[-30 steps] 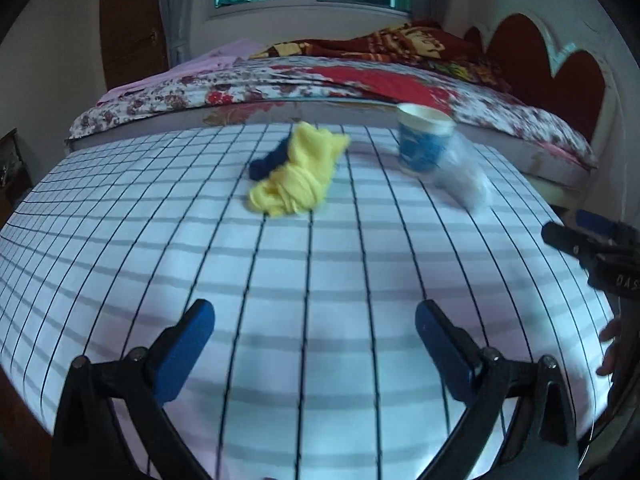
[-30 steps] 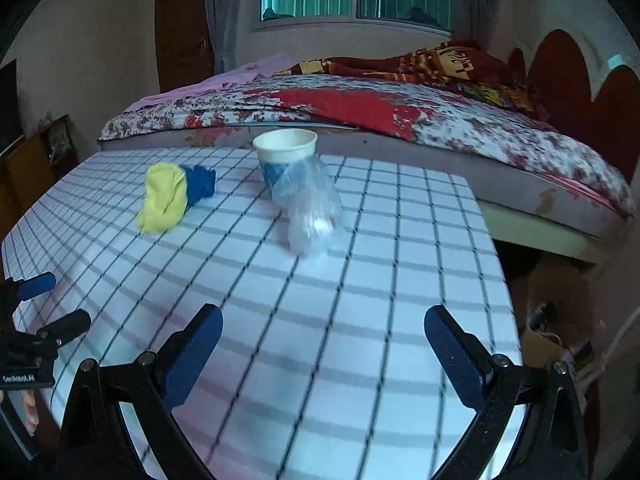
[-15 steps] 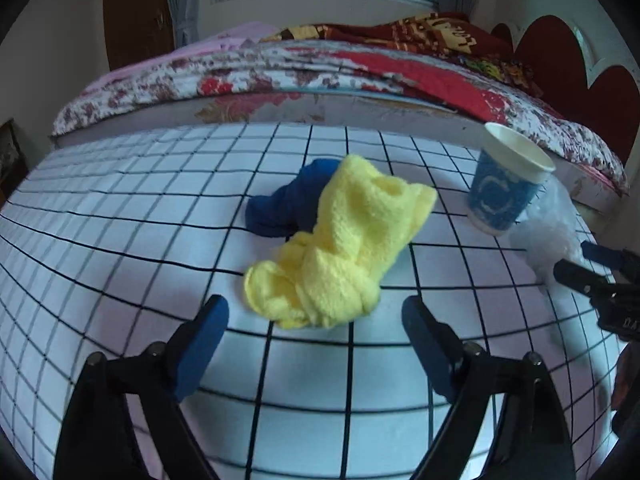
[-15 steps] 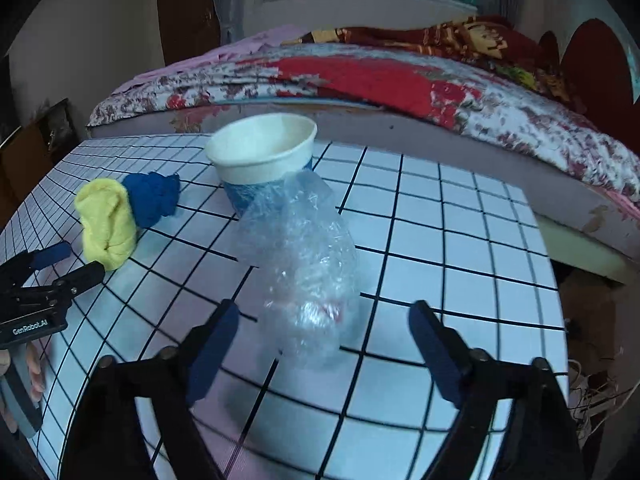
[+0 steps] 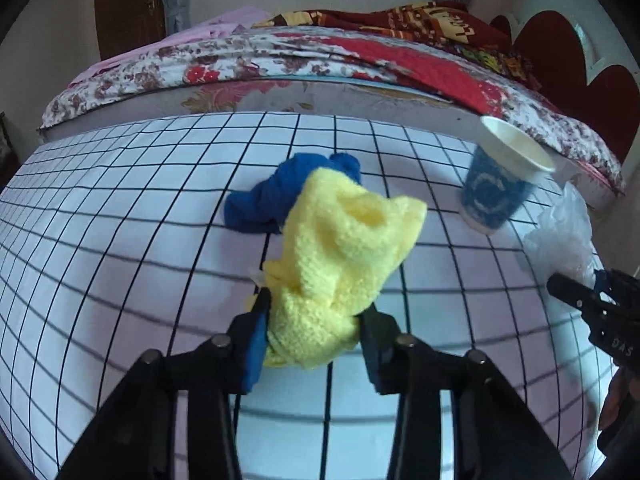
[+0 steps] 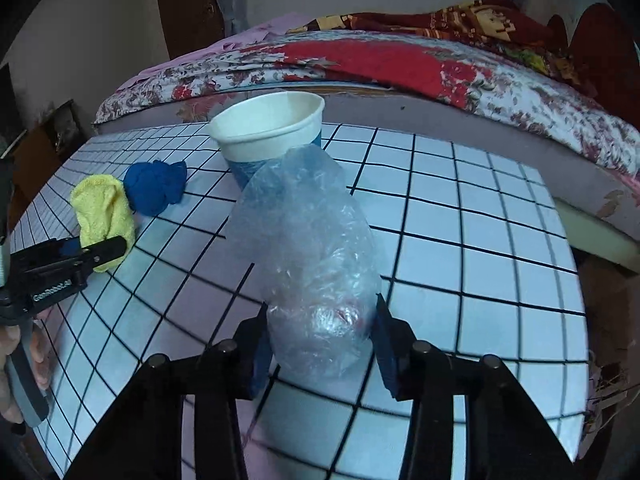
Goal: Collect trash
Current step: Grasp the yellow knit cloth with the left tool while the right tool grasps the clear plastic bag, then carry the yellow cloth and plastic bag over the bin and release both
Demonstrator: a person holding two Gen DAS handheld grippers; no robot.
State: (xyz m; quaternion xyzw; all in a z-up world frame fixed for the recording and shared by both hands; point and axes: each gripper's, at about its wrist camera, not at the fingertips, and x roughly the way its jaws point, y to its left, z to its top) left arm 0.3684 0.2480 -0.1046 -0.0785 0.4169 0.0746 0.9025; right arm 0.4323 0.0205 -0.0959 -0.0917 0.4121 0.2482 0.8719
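Both grippers have pushed in from open table to their targets, and the fingers have closed in since a second ago. The left gripper (image 5: 312, 336) now pinches the near end of the yellow cloth (image 5: 344, 256), which lies on the checked table (image 5: 120, 280) against the blue cloth (image 5: 272, 196). The right gripper (image 6: 318, 340) squeezes the clear bag (image 6: 312, 256), which leans against the cup (image 6: 272, 136). Low end-grips look chosen so each soft piece lifts clean without knocking the cup.
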